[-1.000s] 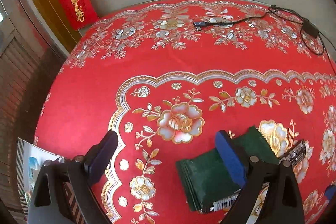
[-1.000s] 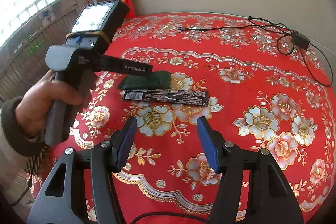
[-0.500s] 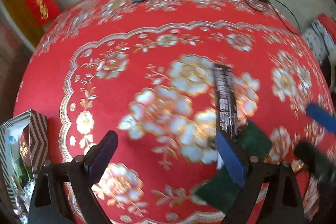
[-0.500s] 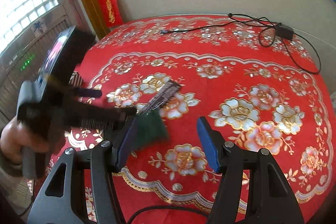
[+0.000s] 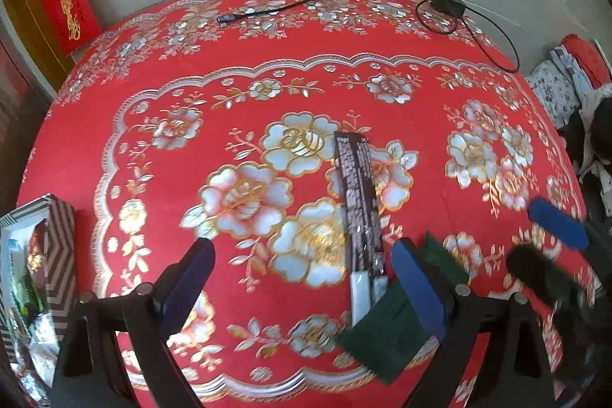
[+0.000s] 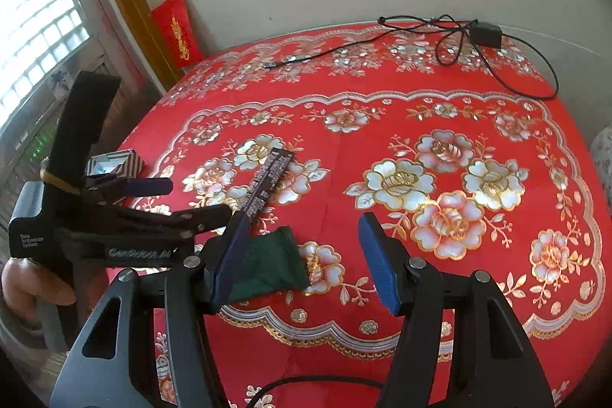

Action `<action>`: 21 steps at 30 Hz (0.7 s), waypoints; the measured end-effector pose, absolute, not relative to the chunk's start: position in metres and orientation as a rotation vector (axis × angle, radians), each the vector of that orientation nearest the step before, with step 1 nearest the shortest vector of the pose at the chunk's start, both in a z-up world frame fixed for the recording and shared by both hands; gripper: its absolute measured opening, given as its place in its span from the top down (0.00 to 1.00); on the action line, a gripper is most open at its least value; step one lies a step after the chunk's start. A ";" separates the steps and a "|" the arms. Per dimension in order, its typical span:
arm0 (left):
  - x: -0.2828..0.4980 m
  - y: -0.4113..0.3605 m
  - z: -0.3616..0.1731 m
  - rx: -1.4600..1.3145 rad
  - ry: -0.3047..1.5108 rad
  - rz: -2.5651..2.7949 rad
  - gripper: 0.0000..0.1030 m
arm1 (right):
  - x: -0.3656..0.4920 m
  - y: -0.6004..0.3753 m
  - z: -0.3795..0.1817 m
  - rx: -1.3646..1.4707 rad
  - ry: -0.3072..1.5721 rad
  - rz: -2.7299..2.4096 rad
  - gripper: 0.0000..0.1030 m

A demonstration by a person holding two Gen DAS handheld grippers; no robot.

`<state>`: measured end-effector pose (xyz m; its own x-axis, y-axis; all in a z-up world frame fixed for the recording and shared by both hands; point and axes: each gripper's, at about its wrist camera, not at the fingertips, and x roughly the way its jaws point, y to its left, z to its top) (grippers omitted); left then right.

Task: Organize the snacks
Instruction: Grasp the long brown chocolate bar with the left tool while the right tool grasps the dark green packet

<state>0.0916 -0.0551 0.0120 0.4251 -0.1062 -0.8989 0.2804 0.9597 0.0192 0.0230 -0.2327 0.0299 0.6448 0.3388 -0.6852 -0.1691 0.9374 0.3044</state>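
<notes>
A long dark snack bar packet (image 5: 358, 201) lies on the red floral tablecloth (image 5: 237, 94); it also shows in the right wrist view (image 6: 267, 184). A dark green snack pouch (image 5: 386, 327) lies at its near end, partly behind my left gripper's right finger, and shows in the right wrist view (image 6: 267, 264). My left gripper (image 5: 302, 287) is open and empty above the cloth, and appears in the right wrist view (image 6: 179, 199). My right gripper (image 6: 302, 259) is open and empty, its left finger over the green pouch. A striped box (image 5: 46, 255) holding snack packets stands at the table's left edge.
A black cable with an adapter (image 5: 445, 2) lies at the far side of the table, seen also in the right wrist view (image 6: 485, 35). Red paper hangings (image 6: 176, 29) are on the wall. Folded cloth (image 5: 566, 83) lies beyond the table's right edge.
Both grippers have swung round toward the table's near edge. The bar packet now runs lengthwise ahead of my left gripper, and the striped box has come into view at left.
</notes>
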 end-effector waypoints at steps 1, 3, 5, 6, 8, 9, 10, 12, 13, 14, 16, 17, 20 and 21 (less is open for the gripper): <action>0.094 -0.058 0.009 0.171 1.117 -0.240 0.08 | 0.022 -0.233 0.029 0.223 0.822 0.291 0.42; 0.099 -0.065 0.001 0.164 1.142 -0.246 0.08 | 0.020 -0.234 0.028 0.228 0.824 0.301 0.42; 0.102 -0.070 -0.006 0.160 1.158 -0.247 0.22 | 0.017 -0.234 0.027 0.208 0.834 0.280 0.42; 0.102 -0.074 -0.008 0.176 1.152 -0.239 0.22 | 0.015 -0.234 0.027 0.200 0.836 0.283 0.42; 0.100 -0.079 -0.008 0.205 1.131 -0.242 0.34 | 0.012 -0.237 0.027 0.214 0.833 0.301 0.42; 0.100 -0.079 -0.007 0.213 1.123 -0.242 0.37 | 0.010 -0.238 0.028 0.220 0.828 0.302 0.42; 0.099 -0.079 -0.006 0.217 1.116 -0.245 0.47 | 0.008 -0.238 0.029 0.221 0.825 0.303 0.42; 0.099 -0.076 -0.004 0.223 1.105 -0.253 0.66 | 0.005 -0.235 0.029 0.223 0.829 0.309 0.42; 0.098 -0.074 -0.003 0.227 1.102 -0.258 0.71 | 0.004 -0.232 0.028 0.223 0.837 0.314 0.42; 0.098 -0.072 -0.003 0.227 1.102 -0.267 0.74 | 0.003 -0.228 0.027 0.221 0.854 0.326 0.42; 0.095 -0.066 -0.003 0.231 1.096 -0.271 0.77 | 0.001 -0.217 0.023 0.232 0.888 0.373 0.42; 0.094 -0.062 -0.003 0.232 1.095 -0.266 0.77 | 0.001 -0.211 0.021 0.241 0.904 0.407 0.42; 0.092 -0.045 -0.002 0.222 1.097 -0.251 0.78 | 0.002 -0.192 0.013 0.228 0.960 0.468 0.42; 0.091 -0.037 -0.001 0.215 1.099 -0.242 0.78 | 0.004 -0.185 0.010 0.207 0.979 0.463 0.42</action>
<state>0.0908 -0.0374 -0.0012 0.4334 -0.0863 -0.8971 0.2979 0.9532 0.0523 0.0041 -0.1852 0.0097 0.4705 0.4662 -0.7492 -0.2833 0.8839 0.3721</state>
